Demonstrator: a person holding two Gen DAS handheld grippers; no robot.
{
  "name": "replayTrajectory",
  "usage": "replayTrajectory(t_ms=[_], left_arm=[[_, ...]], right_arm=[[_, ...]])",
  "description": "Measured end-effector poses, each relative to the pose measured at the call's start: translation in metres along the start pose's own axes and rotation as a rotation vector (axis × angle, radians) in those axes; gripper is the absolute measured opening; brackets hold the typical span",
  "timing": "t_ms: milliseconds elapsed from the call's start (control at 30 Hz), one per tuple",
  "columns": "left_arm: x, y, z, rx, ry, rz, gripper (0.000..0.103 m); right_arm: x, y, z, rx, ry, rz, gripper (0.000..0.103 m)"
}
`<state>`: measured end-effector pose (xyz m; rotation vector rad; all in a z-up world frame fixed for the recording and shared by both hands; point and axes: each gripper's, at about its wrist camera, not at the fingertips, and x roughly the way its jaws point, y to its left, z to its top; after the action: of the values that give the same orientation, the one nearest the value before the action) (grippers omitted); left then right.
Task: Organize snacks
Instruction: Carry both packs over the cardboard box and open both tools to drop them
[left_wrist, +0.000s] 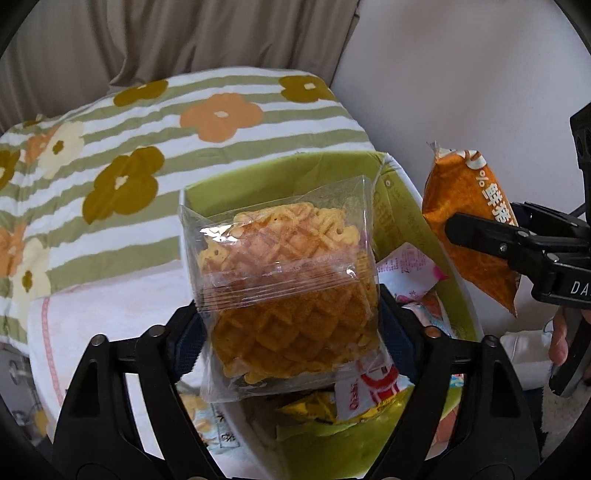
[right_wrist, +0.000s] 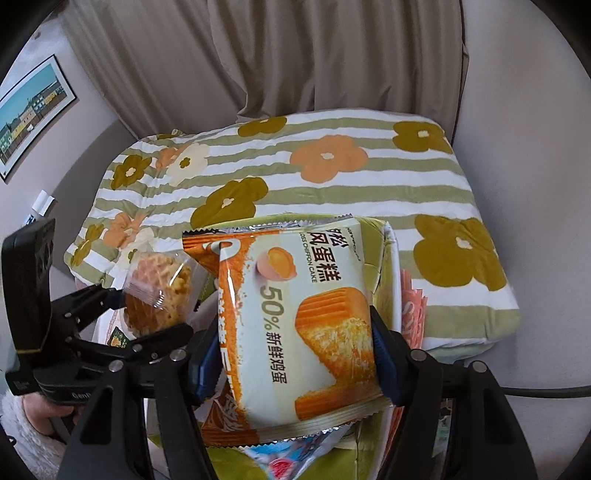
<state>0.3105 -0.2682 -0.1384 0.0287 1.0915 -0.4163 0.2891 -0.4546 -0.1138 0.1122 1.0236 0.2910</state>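
Two hand-held grippers up, each carrying one snack over the green box (left_wrist: 458, 295).

Left hand-held gripper (left_wrist: 291, 328): waffle pack (left_wrist: 288, 291) in clear wrap sits between its blue pads (left_wrist: 188, 339), upright, lower half in the jaws. Pads at the wrap's sides; full contact hard to confirm, but the pack hangs there unsupported otherwise, so reading it as clamped. Pack is above the box's left half, off the contents.

Box: green inside, white rim, sits on a white cloth (left_wrist: 110, 314) at the near edge of the bed, against a folded striped flower quilt (left_wrist: 166, 122). Loose packets (left_wrist: 373, 395) already in the box, red-white and yellow ones visible.

Right hand-held gripper (right_wrist: 295, 347): clamped on the cake pack (right_wrist: 295, 325), orange-white wrapper, chiffon cake print. Pads press both long sides, pack held upright over the box's right half, just beside the waffle pack, not touching it.

A person's fingers (left_wrist: 559, 339) on the right gripper's handle, fuzzy white sleeve (right_wrist: 26, 435) at the left one.

Curtain (right_wrist: 258, 55) behind the bed.
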Motion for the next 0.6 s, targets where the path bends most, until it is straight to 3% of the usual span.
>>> replayTrajectory(t_ms=[67,167,400,600], left_arm=[[0.008,-0.005,-0.001,0.033,0.023,0.041,0.097],[0.009,-0.009,-0.006,0.07,0.021,0.101,0.097],[-0.011,0.009,-0.023,0.034,-0.011,0.027,0.097],[-0.01,0.025,-0.03,0.001,0.016,0.033,0.097]], right_arm=[[0.005,-0.005,0.002,0.013,0.008,0.005,0.064],[0.012,-0.01,0.003,0.035,0.021,0.02,0.064],[0.025,-0.013,0.007,0.043,0.037,0.033,0.064],[0.035,-0.014,0.011,0.044,0.057,0.025,0.064]])
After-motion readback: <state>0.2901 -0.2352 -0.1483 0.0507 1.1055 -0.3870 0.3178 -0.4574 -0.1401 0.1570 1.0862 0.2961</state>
